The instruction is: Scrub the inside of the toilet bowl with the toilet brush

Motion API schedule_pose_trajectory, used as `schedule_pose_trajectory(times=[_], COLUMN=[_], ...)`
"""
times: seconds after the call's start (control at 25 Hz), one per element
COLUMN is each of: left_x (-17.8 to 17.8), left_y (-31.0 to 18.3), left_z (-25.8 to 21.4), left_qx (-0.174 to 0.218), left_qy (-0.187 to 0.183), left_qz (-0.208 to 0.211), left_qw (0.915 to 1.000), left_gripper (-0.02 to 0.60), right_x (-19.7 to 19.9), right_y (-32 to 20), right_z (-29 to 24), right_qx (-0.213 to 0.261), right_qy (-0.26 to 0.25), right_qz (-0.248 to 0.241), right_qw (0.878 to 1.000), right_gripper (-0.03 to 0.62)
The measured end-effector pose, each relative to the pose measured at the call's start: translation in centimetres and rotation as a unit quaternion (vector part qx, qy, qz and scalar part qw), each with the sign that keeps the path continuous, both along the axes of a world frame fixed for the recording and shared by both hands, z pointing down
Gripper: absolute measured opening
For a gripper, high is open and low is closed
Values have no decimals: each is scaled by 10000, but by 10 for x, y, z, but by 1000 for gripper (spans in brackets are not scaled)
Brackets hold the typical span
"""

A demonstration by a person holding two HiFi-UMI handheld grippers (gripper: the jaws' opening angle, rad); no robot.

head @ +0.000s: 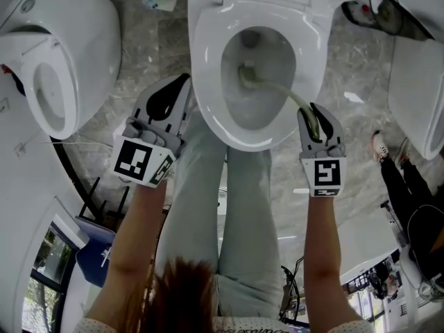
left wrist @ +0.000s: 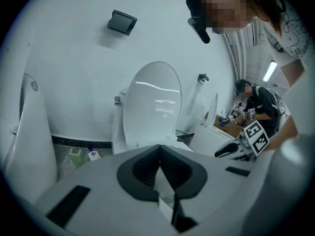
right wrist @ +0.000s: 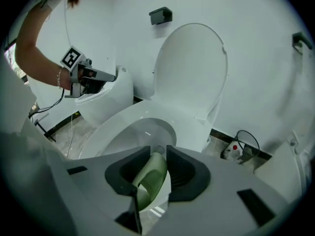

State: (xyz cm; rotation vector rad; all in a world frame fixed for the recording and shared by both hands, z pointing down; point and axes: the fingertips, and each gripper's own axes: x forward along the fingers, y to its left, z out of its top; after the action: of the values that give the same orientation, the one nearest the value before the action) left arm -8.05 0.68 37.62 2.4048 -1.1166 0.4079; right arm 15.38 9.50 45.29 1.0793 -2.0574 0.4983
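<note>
R gripper: my jaws are clamped on 1 green toilet brush, handle pinched betw. both pads. In head view the handle runs up-left from the R gripper over the rim. The brush head sits low inside the toilet bowl, near the outlet hole.

L gripper: jaws closed tip to tip, nothing betw. them. It hangs just beside the bowl's left rim, outside it; can't tell if touching.

Seat lid: 1, up, against the wall.

Toilets: 3 total in head view, mine plus 1 left toilet and 1 right toilet.

Wall: 1 black box above the lid.

Floor: 1 red-capped bottle right of the base, 2 small containers left of it.

Other person: 1, dark clothes, off to my right.
</note>
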Motion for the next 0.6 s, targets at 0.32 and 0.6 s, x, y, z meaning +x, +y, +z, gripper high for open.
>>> schedule_pose_trajectory(times=[0.32,0.6], left_x=[7,13], left_y=[4,6], left_z=[-1,-4], left_qx=[-12,13], left_qy=[-2,6], left_qz=[113,197], left_qw=[9999,9998], left_gripper=[3,3], right_x=[14,8], right_y=[39,59], right_z=[-5,-20], right_qx=[-285,-537], right_qy=[-503,-1175], right_qz=[911,1253], right_qw=[9942,9837], right_gripper=[110,110])
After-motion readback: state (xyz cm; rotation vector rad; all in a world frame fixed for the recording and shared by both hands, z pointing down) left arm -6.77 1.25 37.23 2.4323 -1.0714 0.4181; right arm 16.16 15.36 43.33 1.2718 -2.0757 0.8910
